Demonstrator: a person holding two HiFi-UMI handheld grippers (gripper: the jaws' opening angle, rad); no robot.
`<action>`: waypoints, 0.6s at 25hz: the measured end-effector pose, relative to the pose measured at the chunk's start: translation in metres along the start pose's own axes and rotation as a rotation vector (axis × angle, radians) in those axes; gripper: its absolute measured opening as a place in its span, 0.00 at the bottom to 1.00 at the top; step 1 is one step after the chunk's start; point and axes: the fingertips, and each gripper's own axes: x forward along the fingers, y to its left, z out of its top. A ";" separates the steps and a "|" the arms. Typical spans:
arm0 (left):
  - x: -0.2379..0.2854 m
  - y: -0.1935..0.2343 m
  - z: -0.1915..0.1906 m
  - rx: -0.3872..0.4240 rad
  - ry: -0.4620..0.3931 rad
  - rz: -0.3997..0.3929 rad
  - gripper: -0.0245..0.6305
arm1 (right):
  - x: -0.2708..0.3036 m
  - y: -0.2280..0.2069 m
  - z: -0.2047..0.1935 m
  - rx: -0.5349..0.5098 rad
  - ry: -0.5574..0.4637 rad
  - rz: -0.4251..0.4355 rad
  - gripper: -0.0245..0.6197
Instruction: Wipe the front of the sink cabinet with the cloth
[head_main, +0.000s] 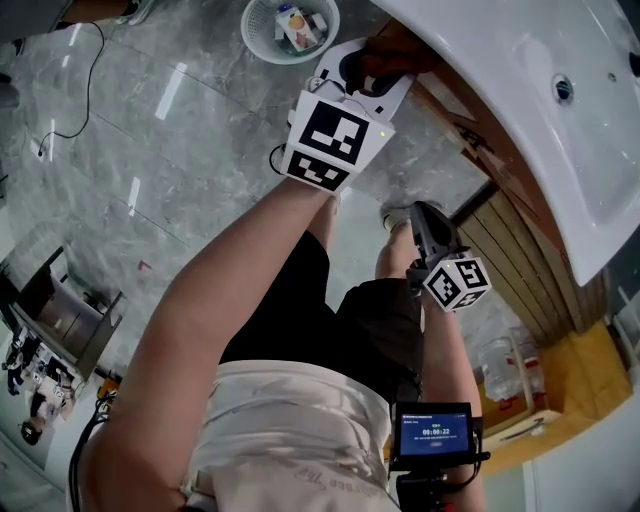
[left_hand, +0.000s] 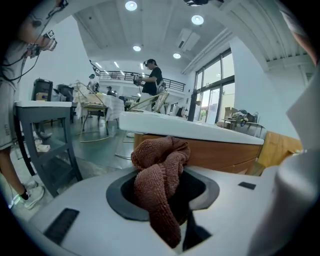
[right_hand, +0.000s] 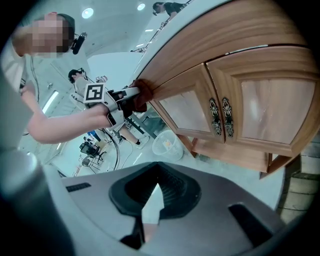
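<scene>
Left tool (left_hand: 165, 192): jaws closed on a bunched brown cloth (left_hand: 161, 175), which bulges out above them and hangs down in a fold between them.
Cloth position: in the right gripper view the cloth (right_hand: 141, 98) is pressed against the curved wooden band at the top of the sink cabinet (right_hand: 240, 100), just under the white rim and at the cabinet's far end from the doors.
Left arm: stretched forward in the head view, with the left tool (head_main: 372, 72) reaching under the edge of the sink basin (head_main: 520, 90).
Right tool (right_hand: 149, 210): jaws drawn together with nothing between them. It is held low and well apart from the cloth, pointing up at the cabinet front.
Right tool, head view: the right tool (head_main: 422, 222) is beside the person's leg, near the cabinet's base.
Cabinet front: warm brown wood with two panelled doors, each with an ornate metal handle (right_hand: 220, 117) at the meeting edge.
Cabinet base: a low open shelf runs below the doors.
Floor (head_main: 180, 150): glossy grey marble-patterned tile that reflects strip lights.
Basket (head_main: 290, 28): white mesh, standing on the floor beyond the left tool, with small packages inside.
Room: a large hall with a high white ceiling, round ceiling lights (left_hand: 131, 6), tall windows (left_hand: 215, 95) and a railed upper gallery.
Others: another person (left_hand: 152, 77) stands in the distance.
Furniture: a grey metal rack (left_hand: 45, 140) stands to the left of the cabinet.
</scene>
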 end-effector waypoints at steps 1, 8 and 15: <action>-0.001 0.009 0.000 -0.006 0.000 0.017 0.28 | 0.001 0.000 0.001 -0.001 0.000 0.000 0.06; -0.001 0.043 -0.018 -0.009 0.028 0.093 0.28 | 0.003 0.007 0.001 0.006 -0.014 -0.001 0.06; 0.012 0.040 -0.037 -0.037 0.054 0.094 0.28 | 0.005 0.004 -0.005 0.042 -0.041 -0.019 0.06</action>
